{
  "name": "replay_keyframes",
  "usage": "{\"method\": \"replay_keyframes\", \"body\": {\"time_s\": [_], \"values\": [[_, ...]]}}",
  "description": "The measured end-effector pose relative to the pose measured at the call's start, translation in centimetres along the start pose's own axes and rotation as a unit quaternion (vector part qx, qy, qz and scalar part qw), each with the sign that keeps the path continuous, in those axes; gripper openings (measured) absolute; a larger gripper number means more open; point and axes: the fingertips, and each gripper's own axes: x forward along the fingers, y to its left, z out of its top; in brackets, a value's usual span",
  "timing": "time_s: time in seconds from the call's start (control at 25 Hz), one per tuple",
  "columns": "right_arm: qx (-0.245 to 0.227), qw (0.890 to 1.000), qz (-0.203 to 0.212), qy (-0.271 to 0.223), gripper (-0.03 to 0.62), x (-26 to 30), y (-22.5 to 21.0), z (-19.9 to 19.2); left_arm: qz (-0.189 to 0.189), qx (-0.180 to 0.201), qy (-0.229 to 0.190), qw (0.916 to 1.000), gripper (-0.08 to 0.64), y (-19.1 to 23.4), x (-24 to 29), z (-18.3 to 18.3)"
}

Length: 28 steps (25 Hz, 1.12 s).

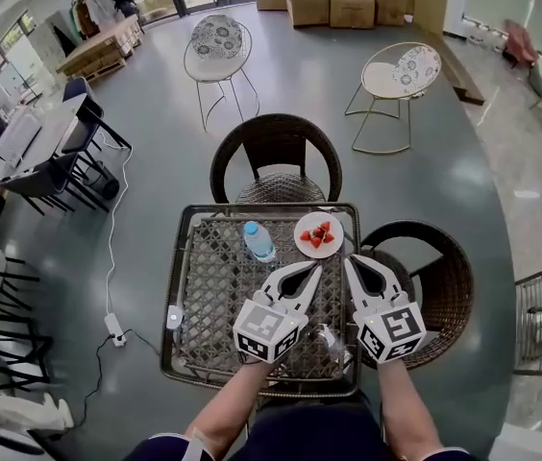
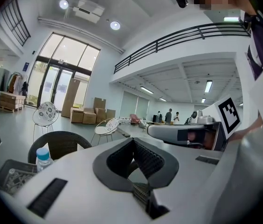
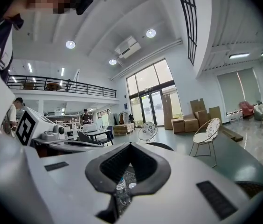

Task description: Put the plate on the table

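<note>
Head view: the plate [image 1: 317, 234] is seen already set on the desk [image 1: 209, 291] at its far right corner, with red fruit on it and a bottle [image 1: 258, 241] just beside it on the left. Being round, no long axis is offered. It is found just beyond both tips, between them. The left hand-held gripper [image 1: 316, 270] and the right hand-held gripper [image 1: 350, 259] are pinched closed, and nothing is held.

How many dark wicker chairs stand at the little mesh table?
2. One wicker chair stands at the table's far side, the other at its right, partly behind the right gripper. The person may hide another nearer.
</note>
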Motion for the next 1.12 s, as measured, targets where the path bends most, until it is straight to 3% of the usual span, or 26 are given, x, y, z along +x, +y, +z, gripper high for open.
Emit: {"method": "replay_keyframes", "body": {"time_s": [1.12], "values": [[-0.007, 1.0, -0.003, -0.015, 0.005, -0.8, 0.2, 1.4, -0.014, -0.018, -0.002, 0.9997, 0.008, -0.7, -0.2, 0.9]]}}
